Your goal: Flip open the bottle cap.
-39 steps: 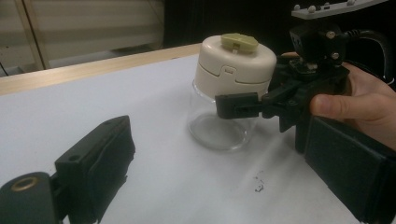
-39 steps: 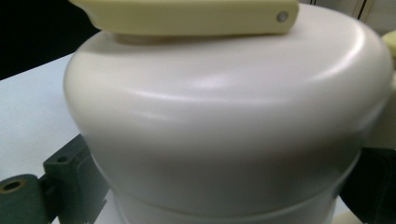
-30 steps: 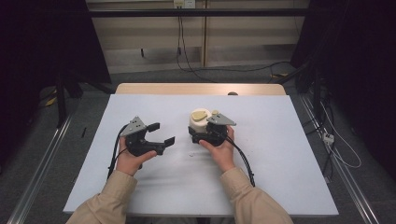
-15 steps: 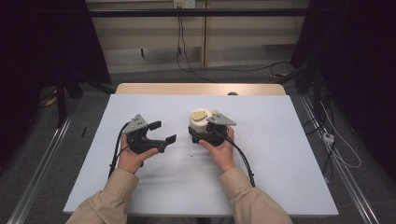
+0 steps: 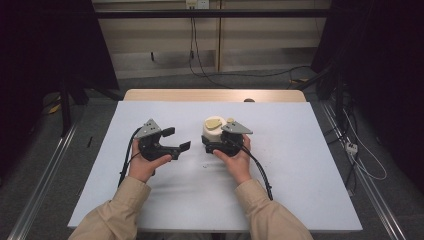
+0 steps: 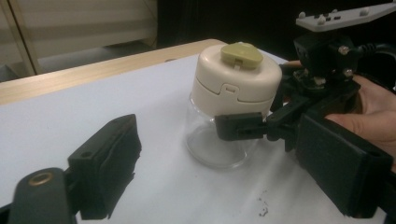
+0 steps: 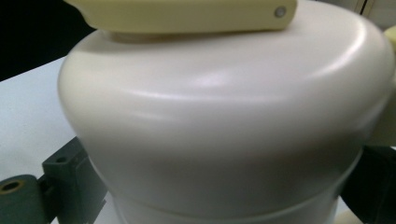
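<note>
Your right gripper [image 5: 214, 141] has its black fingers pinching the jar [image 5: 212, 131], one on each side of the clear glass body just under the lid [image 6: 237, 79]. The jar stands upright on the white table [image 5: 280, 165], a little beyond the table's middle toward its far edge and about midway between the left and right edges. Its body is a short, round cylinder of transparent glass; in the left gripper view you can see the table's surface through the thick base. The lid is smooth cream plastic, domed and wider than the glass, with a seam running round its side and a small raised catch. On top sits a flat, rounded tab [image 6: 242, 54] in a duller yellow-green plastic. In the right gripper view the lid's glossy curve comes very close to the camera, with a matte black finger [image 7: 70, 175] at its lower left.

Your left gripper [image 5: 175, 139] rests just beside the jar on its left, apart from it, its fingers spread wide with nothing between them. The finger pads [image 6: 109, 163] are blocky, dull black and slightly rough. A grey three-cornered plate [image 5: 148, 129] tops each gripper. Your hands wrap the handles, tan sleeves [image 5: 112, 210] reaching to the near edge. A few dark specks [image 6: 262, 207] lie on the table near the jar.
</note>
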Available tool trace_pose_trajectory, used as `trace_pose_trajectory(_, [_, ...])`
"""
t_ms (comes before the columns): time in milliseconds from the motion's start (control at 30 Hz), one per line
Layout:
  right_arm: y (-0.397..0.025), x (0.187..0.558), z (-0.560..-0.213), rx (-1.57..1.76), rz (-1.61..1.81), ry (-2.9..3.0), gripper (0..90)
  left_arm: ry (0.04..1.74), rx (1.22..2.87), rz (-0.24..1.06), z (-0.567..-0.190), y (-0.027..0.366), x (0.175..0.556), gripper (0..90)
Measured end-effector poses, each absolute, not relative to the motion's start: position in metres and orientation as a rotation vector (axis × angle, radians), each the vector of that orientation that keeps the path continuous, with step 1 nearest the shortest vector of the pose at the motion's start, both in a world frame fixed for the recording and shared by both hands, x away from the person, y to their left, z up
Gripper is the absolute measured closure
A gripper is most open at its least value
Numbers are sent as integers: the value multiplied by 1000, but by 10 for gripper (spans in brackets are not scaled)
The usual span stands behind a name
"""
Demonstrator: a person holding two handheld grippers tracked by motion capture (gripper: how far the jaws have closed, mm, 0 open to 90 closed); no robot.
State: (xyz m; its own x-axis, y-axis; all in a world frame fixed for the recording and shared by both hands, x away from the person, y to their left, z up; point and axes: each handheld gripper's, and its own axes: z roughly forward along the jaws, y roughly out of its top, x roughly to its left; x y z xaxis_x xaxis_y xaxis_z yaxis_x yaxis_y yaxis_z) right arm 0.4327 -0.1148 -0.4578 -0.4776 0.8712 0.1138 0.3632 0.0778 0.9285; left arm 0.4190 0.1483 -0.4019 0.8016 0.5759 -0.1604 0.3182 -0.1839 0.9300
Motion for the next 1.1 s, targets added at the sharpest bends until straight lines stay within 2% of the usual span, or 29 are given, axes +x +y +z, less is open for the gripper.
trace_pose_trajectory(433, [-115,433,-458,1221,1400,1882,49,689,1804,270,-399,140,427,302])
trace_pose_trajectory(467, [-115,433,-458,1221,1400,1882,49,684,1806,278,-399,139,427,357])
trace_pose_trajectory(567, [-115,433,-458,1222,1400,1882,49,676,1821,308,-397,137,427,393])
trace_pose_trajectory(633, [-115,433,-458,1222,1399,1882,49,669,1823,295,-396,136,428,444])
trace_pose_trajectory(667, [-115,433,-458,1222,1398,1882,49,670,1833,308,-396,135,428,508])
trace_pose_trajectory(733, [-115,433,-458,1224,1398,1881,49,661,1827,308,-395,134,429,544])
trace_pose_trajectory(867, [-115,433,-458,1224,1398,1881,49,648,1834,329,-395,131,430,590])
trace_pose_trajectory(933, [-115,433,-458,1224,1398,1882,49,640,1838,274,-396,129,432,607])
trace_pose_trajectory(1100, [-115,433,-459,1226,1402,1882,48,664,1870,275,-398,126,434,663])
